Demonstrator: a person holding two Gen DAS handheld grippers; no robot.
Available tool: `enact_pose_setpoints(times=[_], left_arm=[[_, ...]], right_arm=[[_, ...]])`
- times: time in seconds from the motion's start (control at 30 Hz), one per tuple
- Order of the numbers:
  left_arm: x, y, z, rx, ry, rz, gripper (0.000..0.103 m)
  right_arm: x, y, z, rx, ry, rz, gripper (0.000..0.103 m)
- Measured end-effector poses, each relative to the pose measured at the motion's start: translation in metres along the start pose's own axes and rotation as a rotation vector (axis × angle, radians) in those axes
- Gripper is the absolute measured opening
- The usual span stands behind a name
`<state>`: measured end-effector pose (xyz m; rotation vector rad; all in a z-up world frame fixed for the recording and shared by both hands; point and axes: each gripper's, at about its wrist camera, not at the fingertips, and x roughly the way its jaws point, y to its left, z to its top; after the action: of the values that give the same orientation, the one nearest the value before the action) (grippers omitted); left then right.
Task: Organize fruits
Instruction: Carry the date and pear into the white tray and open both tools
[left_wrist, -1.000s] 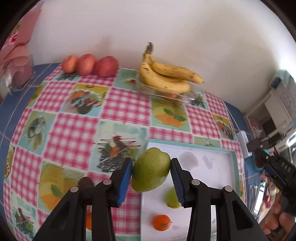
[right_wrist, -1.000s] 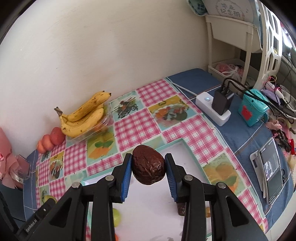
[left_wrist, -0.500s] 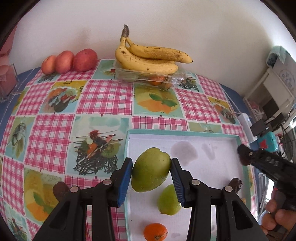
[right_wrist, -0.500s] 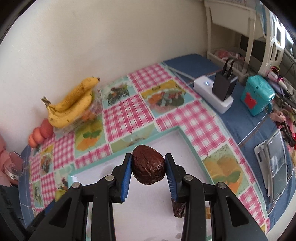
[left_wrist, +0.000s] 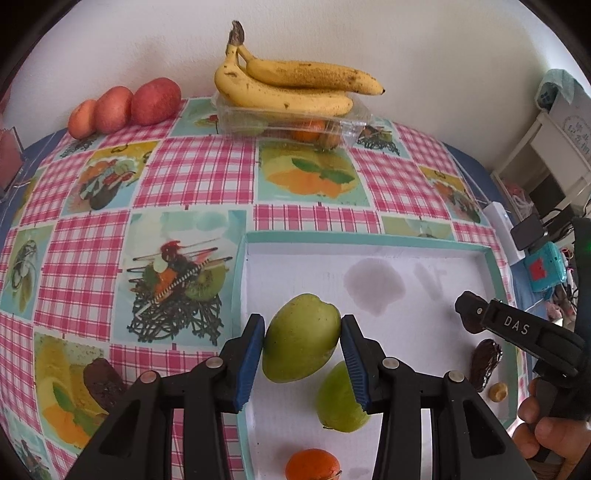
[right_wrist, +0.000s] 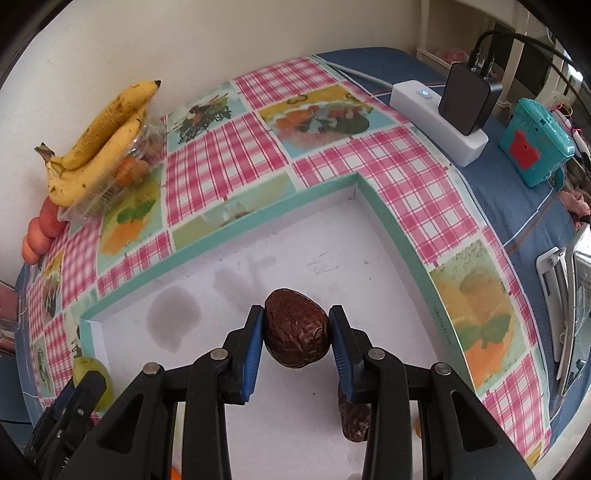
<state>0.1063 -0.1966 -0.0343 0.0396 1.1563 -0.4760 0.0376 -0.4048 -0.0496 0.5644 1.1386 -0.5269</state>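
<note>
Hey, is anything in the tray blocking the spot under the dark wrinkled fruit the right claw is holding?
Nothing visible does. The right claw grips the dark fruit over bare white tray floor. A date lies just right of it, partly behind the finger, so keep left of that.

Orange fruit cut off by bottom edge in left wrist view. Second green fruit partly behind left gripper's finger. Fruits inside clear container under bananas too blurred to ID. Dark date half hidden behind right gripper's finger.
</note>
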Motion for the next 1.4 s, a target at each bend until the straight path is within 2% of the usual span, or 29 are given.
enact_pose_setpoints(times=[1.1,1.13,1.17,1.23,1.33,1.37,1.4], left_arm=[[0.016,-0.002,-0.004,0.012,0.065,0.030,0.046],[0.015,-0.002,-0.004,0.015,0.065,0.030,0.047],[0.013,-0.003,-0.003,0.020,0.062,0.029,0.047],[0.007,-0.005,-0.001,0.027,0.053,0.033,0.059],[-0.005,-0.006,0.004,0.026,0.033,0.044,0.070],[-0.008,-0.005,0.005,0.021,0.031,0.060,0.073],[-0.011,-0.003,0.006,0.016,0.026,0.085,0.081]], right_arm=[[0.011,-0.002,-0.002,-0.001,0.033,-0.015,0.037],[0.011,-0.002,-0.001,-0.001,0.033,-0.012,0.039],[0.010,-0.002,-0.001,0.001,0.031,-0.013,0.044],[0.007,-0.002,0.001,-0.001,0.019,-0.019,0.055],[0.001,0.001,0.002,-0.016,0.004,-0.018,0.057],[-0.001,0.001,0.002,-0.018,-0.003,-0.017,0.063],[-0.006,0.002,0.003,-0.023,-0.018,-0.018,0.068]])
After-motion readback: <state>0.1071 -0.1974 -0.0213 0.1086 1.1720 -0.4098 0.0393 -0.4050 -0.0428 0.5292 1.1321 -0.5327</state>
